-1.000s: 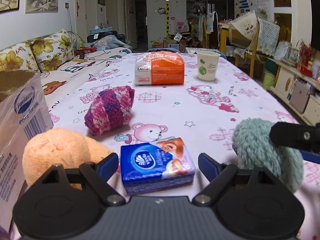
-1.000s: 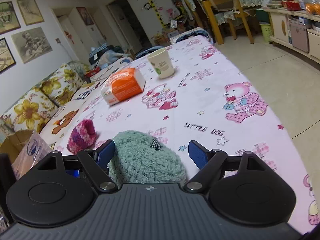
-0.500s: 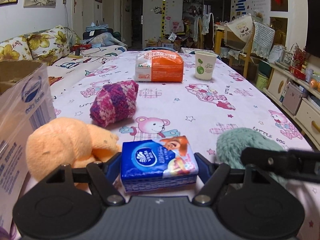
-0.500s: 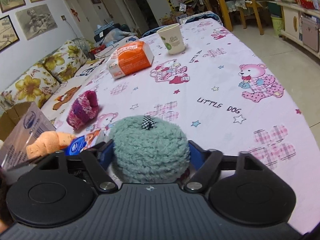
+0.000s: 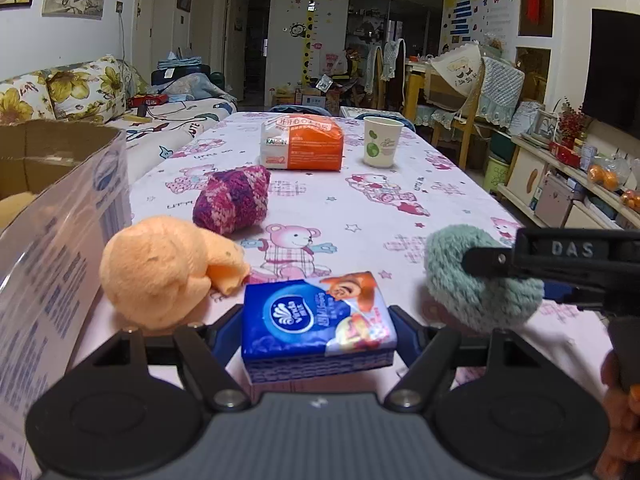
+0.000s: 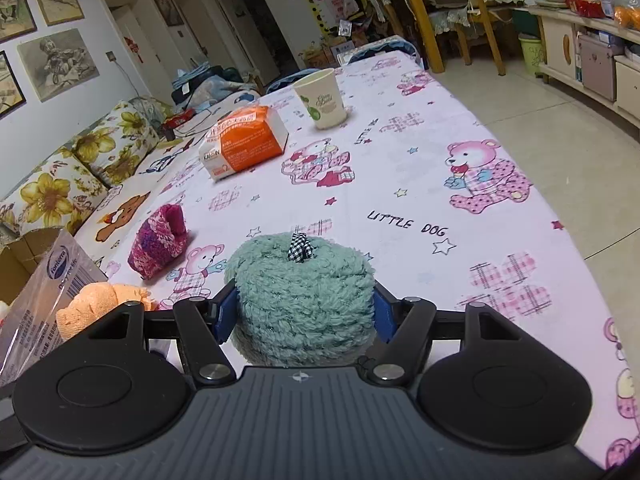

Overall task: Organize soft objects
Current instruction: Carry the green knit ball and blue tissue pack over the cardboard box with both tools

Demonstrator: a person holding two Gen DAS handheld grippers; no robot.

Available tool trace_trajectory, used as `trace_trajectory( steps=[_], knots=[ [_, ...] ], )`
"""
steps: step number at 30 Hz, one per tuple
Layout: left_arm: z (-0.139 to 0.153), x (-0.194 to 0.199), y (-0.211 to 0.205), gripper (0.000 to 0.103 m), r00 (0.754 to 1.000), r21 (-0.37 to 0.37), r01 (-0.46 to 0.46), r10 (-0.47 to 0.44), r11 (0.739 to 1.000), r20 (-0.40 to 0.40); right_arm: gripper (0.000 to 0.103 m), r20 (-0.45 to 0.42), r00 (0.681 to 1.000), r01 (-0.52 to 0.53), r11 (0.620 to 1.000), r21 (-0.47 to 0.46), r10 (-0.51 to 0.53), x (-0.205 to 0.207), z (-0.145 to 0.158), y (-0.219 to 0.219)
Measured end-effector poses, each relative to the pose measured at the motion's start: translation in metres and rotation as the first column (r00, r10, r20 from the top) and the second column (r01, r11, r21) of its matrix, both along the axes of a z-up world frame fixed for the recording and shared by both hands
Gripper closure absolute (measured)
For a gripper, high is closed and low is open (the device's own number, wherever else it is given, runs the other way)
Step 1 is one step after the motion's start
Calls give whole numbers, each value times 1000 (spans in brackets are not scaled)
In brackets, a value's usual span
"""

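Note:
My left gripper (image 5: 318, 328) is shut on a blue tissue pack (image 5: 316, 316), its pads against both short sides. An orange plush toy (image 5: 160, 272) lies just left of it, and a pink-purple knitted piece (image 5: 232, 200) sits behind that. In the right wrist view a fluffy green roll (image 6: 304, 292) with a checked loop on top fills my right gripper (image 6: 304, 312). Its jaws are closing, and both blue pads press into the pile. From the left wrist view the same green roll (image 5: 472, 292) shows at the right, with a black finger across it.
An open cardboard box (image 5: 52, 216) with a taped side stands at the near left. An orange tissue pack (image 5: 304, 148) and a paper cup (image 5: 380, 140) stand farther back on the pink cartoon tablecloth (image 5: 400, 208). The table's right edge (image 6: 560, 216) drops to the floor. A sofa runs along the left.
The left jaws closed onto the blue tissue pack and the view shifted a little. The right jaws, wide apart before, came in against the green roll.

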State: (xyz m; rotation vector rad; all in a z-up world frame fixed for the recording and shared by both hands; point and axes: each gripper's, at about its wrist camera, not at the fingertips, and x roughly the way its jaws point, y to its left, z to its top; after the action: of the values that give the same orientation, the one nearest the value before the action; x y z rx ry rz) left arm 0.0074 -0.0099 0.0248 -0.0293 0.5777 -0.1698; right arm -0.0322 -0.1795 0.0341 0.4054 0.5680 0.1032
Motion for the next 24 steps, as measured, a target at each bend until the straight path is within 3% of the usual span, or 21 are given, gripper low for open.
trace_trajectory(
  steps=[10,24],
  knots=[
    [5,-28,11,29,999,1,45,-45,999,7,21,42,999,11,1000,-20,-10,-20,12,5],
    [27,-59,14,28,980,21,180,-181,984,85,21,107,993,58,997,-47,-53,-55,22,9]
  ],
)
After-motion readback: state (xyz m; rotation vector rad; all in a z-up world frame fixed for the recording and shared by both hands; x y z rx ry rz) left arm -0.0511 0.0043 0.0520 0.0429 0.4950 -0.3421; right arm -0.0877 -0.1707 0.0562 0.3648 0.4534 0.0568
